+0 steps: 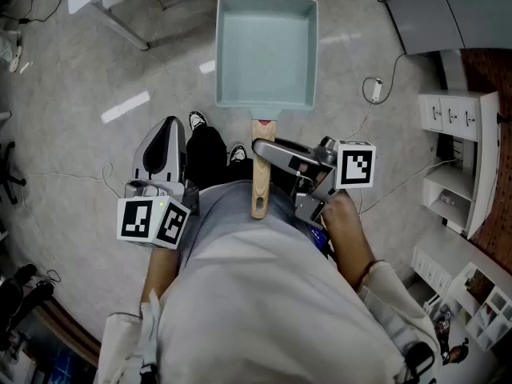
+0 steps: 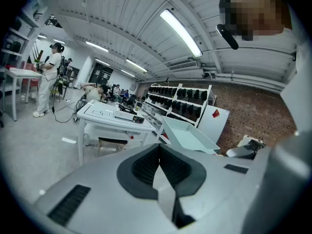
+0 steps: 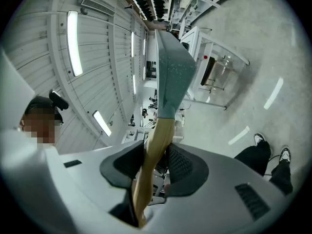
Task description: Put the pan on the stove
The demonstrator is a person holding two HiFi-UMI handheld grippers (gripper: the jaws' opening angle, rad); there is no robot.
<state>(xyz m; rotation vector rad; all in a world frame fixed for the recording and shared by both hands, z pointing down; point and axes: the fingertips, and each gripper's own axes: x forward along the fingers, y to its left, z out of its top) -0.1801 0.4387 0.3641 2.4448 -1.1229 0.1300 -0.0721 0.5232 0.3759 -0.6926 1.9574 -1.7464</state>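
A square light-blue pan (image 1: 266, 50) with a wooden handle (image 1: 260, 178) hangs in the air above the grey floor, straight ahead of me. My right gripper (image 1: 262, 147) is shut on that handle from the right. In the right gripper view the handle (image 3: 155, 145) runs up between the dark pads (image 3: 179, 164) to the pan (image 3: 171, 67), seen edge-on. My left gripper (image 1: 170, 126) hangs low at the left, shut and holding nothing. Its view shows the pads (image 2: 139, 167) meeting and the pan (image 2: 187, 136) off to the right. No stove shows in any view.
A white shelf unit (image 1: 458, 154) stands at the right, and a cable with a plug (image 1: 376, 90) lies on the floor beside it. White table legs (image 1: 120, 18) stand at the upper left. In the left gripper view there is a white table (image 2: 105, 115) and a person in white (image 2: 48, 77) far off.
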